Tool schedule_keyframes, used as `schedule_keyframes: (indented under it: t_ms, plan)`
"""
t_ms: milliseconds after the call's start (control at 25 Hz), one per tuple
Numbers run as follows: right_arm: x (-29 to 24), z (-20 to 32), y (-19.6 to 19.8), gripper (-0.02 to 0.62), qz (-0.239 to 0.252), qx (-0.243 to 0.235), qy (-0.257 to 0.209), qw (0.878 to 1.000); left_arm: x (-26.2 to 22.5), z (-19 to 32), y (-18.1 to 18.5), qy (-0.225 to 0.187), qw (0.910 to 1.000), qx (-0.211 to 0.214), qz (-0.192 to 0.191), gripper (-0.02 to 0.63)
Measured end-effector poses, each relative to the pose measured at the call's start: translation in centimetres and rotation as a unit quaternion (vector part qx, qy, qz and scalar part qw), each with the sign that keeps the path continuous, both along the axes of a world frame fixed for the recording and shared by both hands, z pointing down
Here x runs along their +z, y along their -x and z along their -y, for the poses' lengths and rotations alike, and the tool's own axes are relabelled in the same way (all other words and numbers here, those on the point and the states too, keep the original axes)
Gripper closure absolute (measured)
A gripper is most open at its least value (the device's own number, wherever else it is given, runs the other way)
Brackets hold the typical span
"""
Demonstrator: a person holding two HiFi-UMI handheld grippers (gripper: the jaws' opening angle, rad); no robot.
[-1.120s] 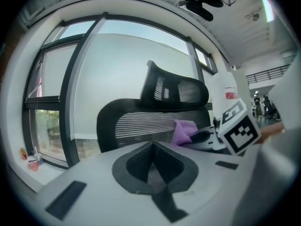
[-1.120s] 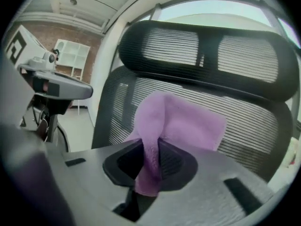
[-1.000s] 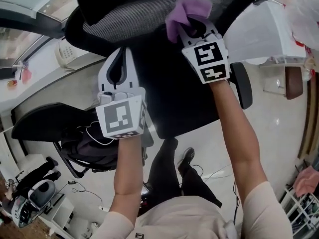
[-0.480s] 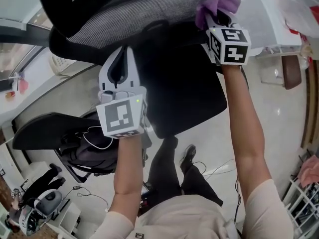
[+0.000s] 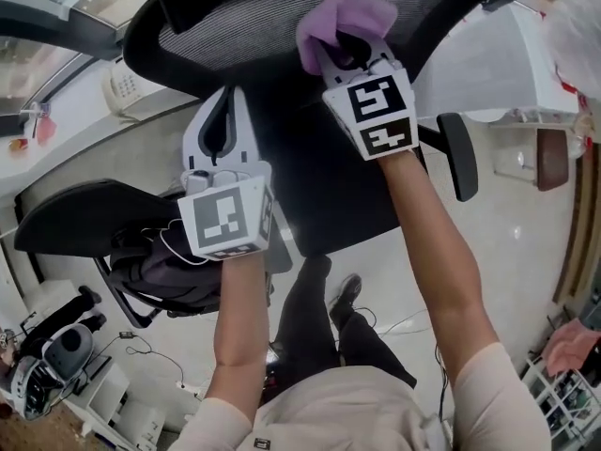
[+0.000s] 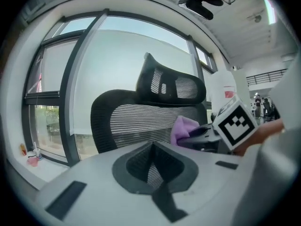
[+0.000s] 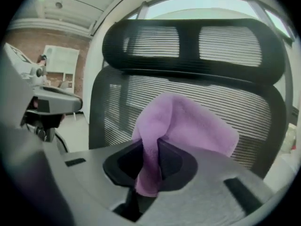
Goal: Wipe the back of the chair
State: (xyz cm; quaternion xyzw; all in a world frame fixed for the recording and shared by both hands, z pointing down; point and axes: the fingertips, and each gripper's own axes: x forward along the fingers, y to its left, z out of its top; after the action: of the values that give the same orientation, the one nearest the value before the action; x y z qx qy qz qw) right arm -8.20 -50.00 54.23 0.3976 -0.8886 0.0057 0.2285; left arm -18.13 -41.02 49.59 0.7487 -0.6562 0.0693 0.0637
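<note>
A black office chair faces me, its grey mesh back (image 5: 254, 26) under a separate headrest (image 7: 188, 44). My right gripper (image 5: 349, 53) is shut on a purple cloth (image 5: 343, 19) and holds it against the upper middle of the mesh. In the right gripper view the cloth (image 7: 188, 126) bulges out past the jaws and covers part of the mesh back (image 7: 117, 107). My left gripper (image 5: 225, 125) is shut with nothing in it, lower and to the left, in front of the chair's seat (image 5: 329, 177). The left gripper view shows the cloth (image 6: 183, 128) and the right gripper's marker cube (image 6: 233, 124).
A second black chair (image 5: 75, 224) with a dark bag and cable (image 5: 160, 271) stands at the left. A white cabinet (image 5: 488, 64) is at the right, beside the chair's armrest (image 5: 457, 153). Windows (image 6: 56, 93) rise behind the chair. The person's legs (image 5: 319, 318) are below.
The right gripper with the cloth swept right along the mesh back, then came back left to the middle. The left gripper stayed where it was.
</note>
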Motion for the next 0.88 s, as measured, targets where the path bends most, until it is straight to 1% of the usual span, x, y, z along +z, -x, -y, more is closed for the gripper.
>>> schedule_keyframes:
  t_ms: [120, 200, 320, 400, 520, 640, 760, 880]
  plan:
    - [-0.2, -3.1, 6.5, 0.540, -0.007, -0.079, -0.008, 0.997, 0.2, -1.1, 1.8, 0.003, 0.9998, -0.019, -0.002, 0.600]
    - [-0.2, -5.0, 9.6, 0.540, -0.012, -0.124, -0.009, 0.992, 0.2, -1.6, 2.7, 0.003, 0.9996, -0.028, -0.001, 0.598]
    - [0.2, -7.3, 12.6, 0.541, -0.026, -0.174, -0.007, 0.984, 0.2, -2.1, 3.8, 0.002, 0.9993, -0.037, 0.001, 0.598]
    - [0.7, -8.2, 13.6, 0.540, -0.036, -0.189, -0.007, 0.981, 0.2, -2.4, 4.1, 0.002, 0.9992, -0.041, 0.001, 0.598]
    - [0.9, -8.2, 13.7, 0.541, -0.034, -0.187, -0.008, 0.982, 0.2, -2.5, 4.1, 0.002, 0.9992, -0.040, 0.003, 0.598]
    - [1.3, -7.9, 12.8, 0.541, -0.035, -0.176, -0.009, 0.984, 0.4, -2.4, 4.0, 0.003, 0.9993, -0.037, 0.005, 0.598]
    - [2.3, -6.8, 10.5, 0.543, -0.039, -0.150, -0.004, 0.988, 0.8, -2.0, 3.1, 0.005, 0.9995, -0.032, 0.005, 0.598]
    - [3.2, -5.0, 7.1, 0.543, -0.039, -0.115, 0.002, 0.993, 1.4, -1.4, 1.6, 0.009, 0.9998, -0.018, 0.005, 0.598]
